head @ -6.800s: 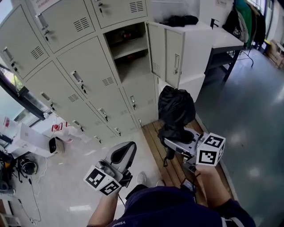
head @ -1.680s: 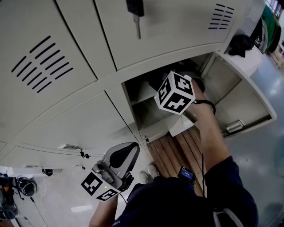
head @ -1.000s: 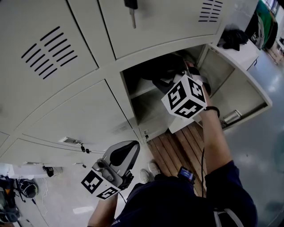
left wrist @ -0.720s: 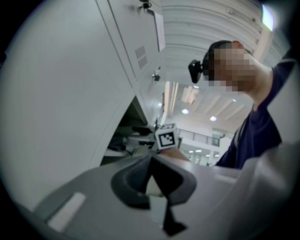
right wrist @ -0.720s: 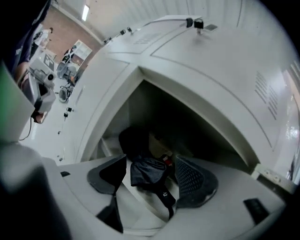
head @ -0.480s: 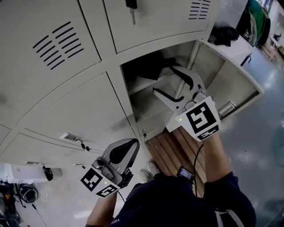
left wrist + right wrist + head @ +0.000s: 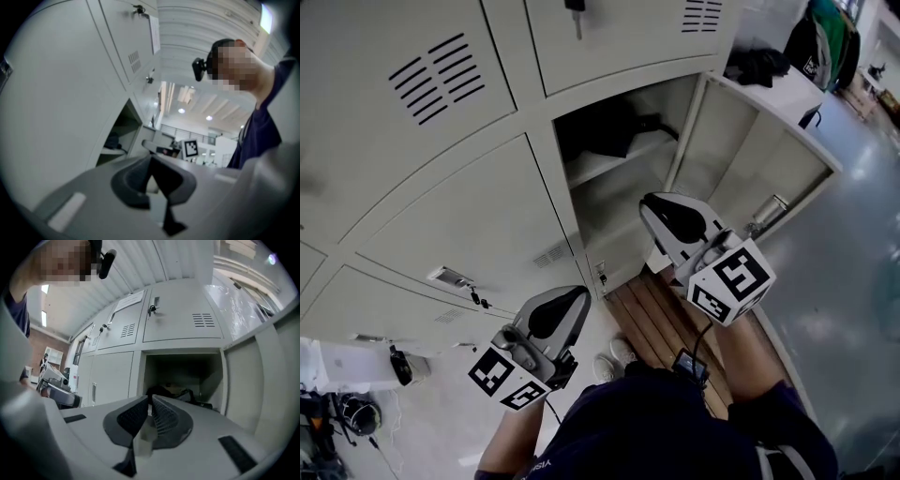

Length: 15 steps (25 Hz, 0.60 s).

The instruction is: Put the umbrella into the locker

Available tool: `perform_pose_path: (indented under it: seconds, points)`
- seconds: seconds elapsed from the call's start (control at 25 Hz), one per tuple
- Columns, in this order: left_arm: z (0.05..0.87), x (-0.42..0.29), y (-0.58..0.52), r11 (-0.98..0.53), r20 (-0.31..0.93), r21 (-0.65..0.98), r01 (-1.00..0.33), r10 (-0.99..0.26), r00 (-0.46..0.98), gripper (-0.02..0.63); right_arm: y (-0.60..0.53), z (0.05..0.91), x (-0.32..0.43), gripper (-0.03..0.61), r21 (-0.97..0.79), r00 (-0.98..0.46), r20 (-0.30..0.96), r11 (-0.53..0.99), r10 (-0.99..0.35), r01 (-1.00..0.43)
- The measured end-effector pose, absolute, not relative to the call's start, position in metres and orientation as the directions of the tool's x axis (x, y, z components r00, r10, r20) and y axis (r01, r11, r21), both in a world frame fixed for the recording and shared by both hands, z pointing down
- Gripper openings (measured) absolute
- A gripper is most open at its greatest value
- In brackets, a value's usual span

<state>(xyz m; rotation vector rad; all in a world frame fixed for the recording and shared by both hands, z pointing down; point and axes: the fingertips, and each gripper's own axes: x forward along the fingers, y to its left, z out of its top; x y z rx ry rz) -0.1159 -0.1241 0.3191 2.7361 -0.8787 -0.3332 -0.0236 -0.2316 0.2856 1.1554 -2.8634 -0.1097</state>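
My right gripper [image 7: 651, 204] has just closed its jaws on nothing, out in front of the open locker [image 7: 623, 202]. The black umbrella [image 7: 602, 133] lies inside on the shelf [image 7: 614, 167]. My left gripper [image 7: 578, 296] hangs low, jaws together.

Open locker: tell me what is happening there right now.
A person stands at the lockers with tongs in each hand. The black umbrella lies on the shelf of the open locker, whose door stands wide. The right tongs, in front of the opening, have just been closing with nothing between them. The left tongs hang low, shut and empty.
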Motion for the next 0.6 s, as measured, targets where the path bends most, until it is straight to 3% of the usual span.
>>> perform_pose_path:
  seconds: [0.2,0.6]
  points:
    - [0.322,-0.119,-0.116,-0.786,-0.136,0.305,-0.538,-0.595,0.792,0.002,-0.212,0.304,-0.024,0.009,-0.028,-0.732,0.020,0.732,-0.681,-0.681]
    - [0.327,-0.122,-0.104,-0.783,-0.130,0.311,-0.538,-0.596,0.792,0.003,-0.179,0.318,-0.051,0.008,-0.027,-0.771,0.034,0.771,-0.636,-0.637]
